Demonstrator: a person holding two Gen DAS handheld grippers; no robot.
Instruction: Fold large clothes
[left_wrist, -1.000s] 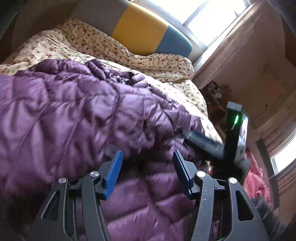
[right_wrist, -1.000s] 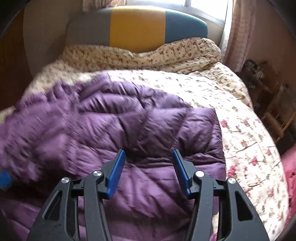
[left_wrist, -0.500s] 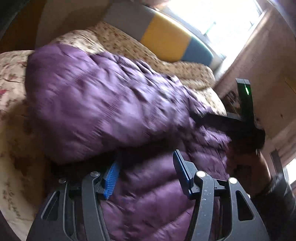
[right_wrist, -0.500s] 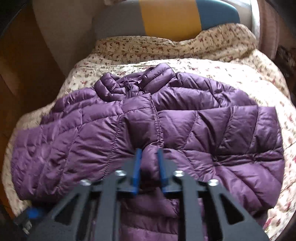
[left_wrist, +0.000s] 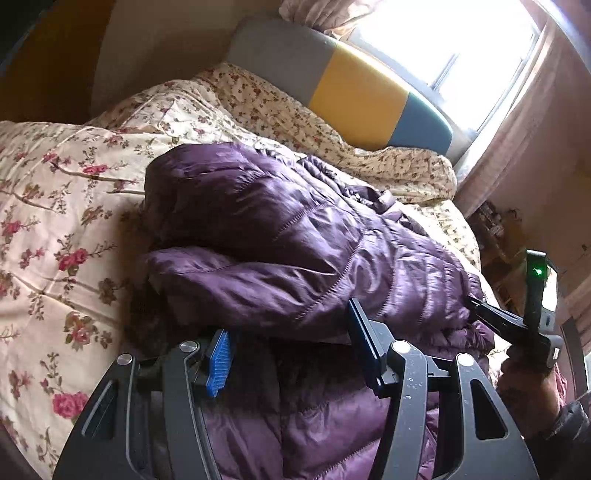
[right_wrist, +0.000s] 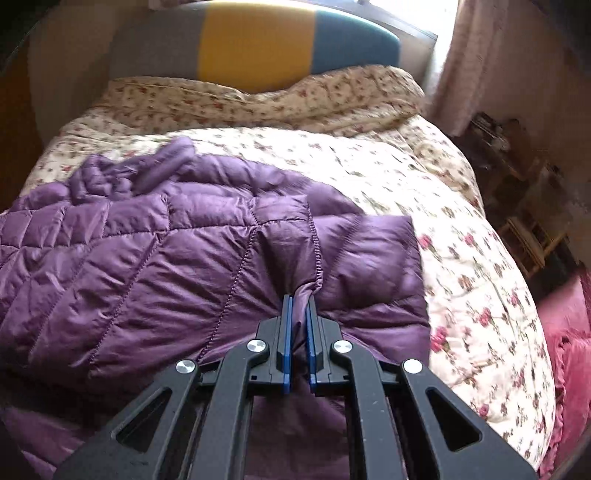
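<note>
Bed, floral quilt (right_wrist: 461, 236): cream with red roses, fills most of both views; bare cover runs from 12 to 4 o'clock of the jacket in the right wrist view.

Headboard (right_wrist: 258, 40): padded, grey, yellow and teal panels, at 12 o'clock beyond a rumpled small-print cover (right_wrist: 266, 96).

Window (left_wrist: 461, 62): bright, curtained, behind the headboard at 1 o'clock in the left wrist view.

Purple quilted jacket (right_wrist: 147, 258): lies on the quilt, partly folded, one layer doubled over another; collar bunched at 11 o'clock in the right wrist view.

Cluttered shelving (right_wrist: 524, 206): dark, off the bedside at 3 o'clock; contents too dim to tell.

Pink cushion (right_wrist: 565, 332): off the bed edge at 4 o'clock.

Left gripper (left_wrist: 288, 350): tongs spread, pinching nothing; the folded edge of the jacket lies across the gap, over the blue pads (left_wrist: 218, 362).

Right gripper (right_wrist: 298, 314): tongs pressed together on a pucker of jacket fabric beside a stitched seam; a hand (left_wrist: 524, 384) holds it at 4 o'clock in the left wrist view, green light lit.
</note>
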